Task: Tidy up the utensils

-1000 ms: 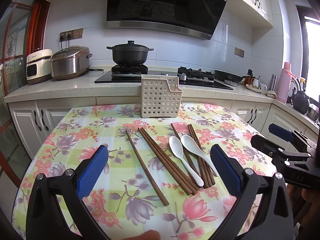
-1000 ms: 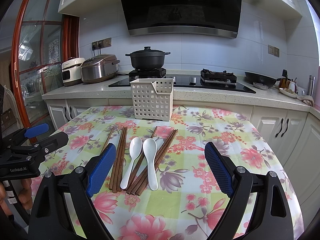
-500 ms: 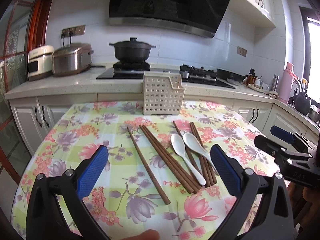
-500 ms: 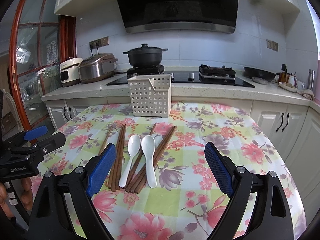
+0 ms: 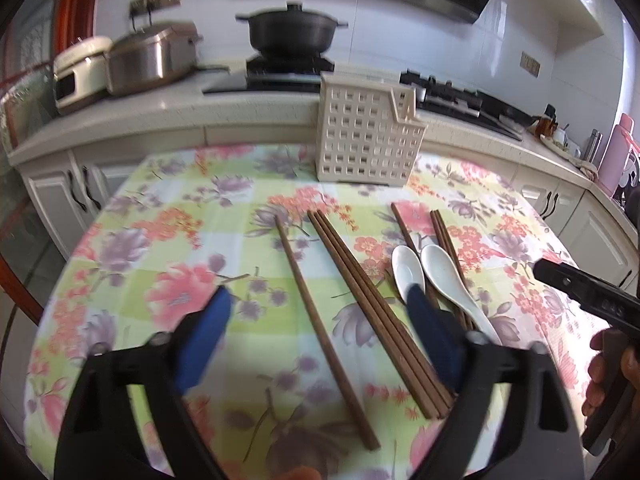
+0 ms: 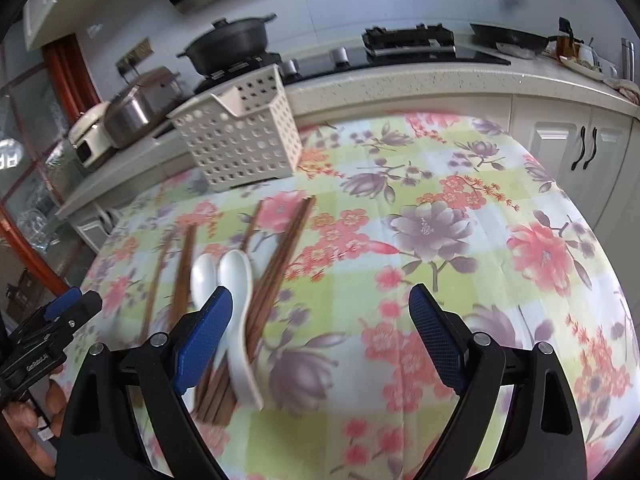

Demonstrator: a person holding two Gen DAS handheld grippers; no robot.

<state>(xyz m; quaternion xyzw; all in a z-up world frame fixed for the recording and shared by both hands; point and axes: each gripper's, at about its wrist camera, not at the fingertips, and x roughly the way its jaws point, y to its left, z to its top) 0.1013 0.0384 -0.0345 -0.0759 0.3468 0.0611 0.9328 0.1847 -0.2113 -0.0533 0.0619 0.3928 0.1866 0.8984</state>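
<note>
Brown chopsticks lie on the floral tablecloth: a single one (image 5: 320, 332), a bundle of three (image 5: 376, 312), and more (image 6: 280, 256) under two white spoons (image 5: 440, 276) (image 6: 236, 280). A cream perforated basket (image 5: 368, 136) (image 6: 240, 140) stands upright at the table's far side. My left gripper (image 5: 318, 294) hovers over the single chopstick and the bundle. Its jaws are closing, and the pads touch nothing. My right gripper (image 6: 320, 293) hangs over bare cloth just right of the spoons. Its jaws are also closing, with nothing between them.
A kitchen counter (image 5: 180, 120) runs behind the table, with a black pot (image 5: 292, 32), rice cookers (image 5: 148, 56) and a gas hob (image 6: 408, 36). White cabinets (image 6: 568, 148) stand to the right. A hand (image 5: 604, 376) holds the right gripper at the table's right edge.
Both grippers have moved in over the table and tipped downward, so the utensils look larger. The right view has rolled. The left jaws stand narrower than before.
</note>
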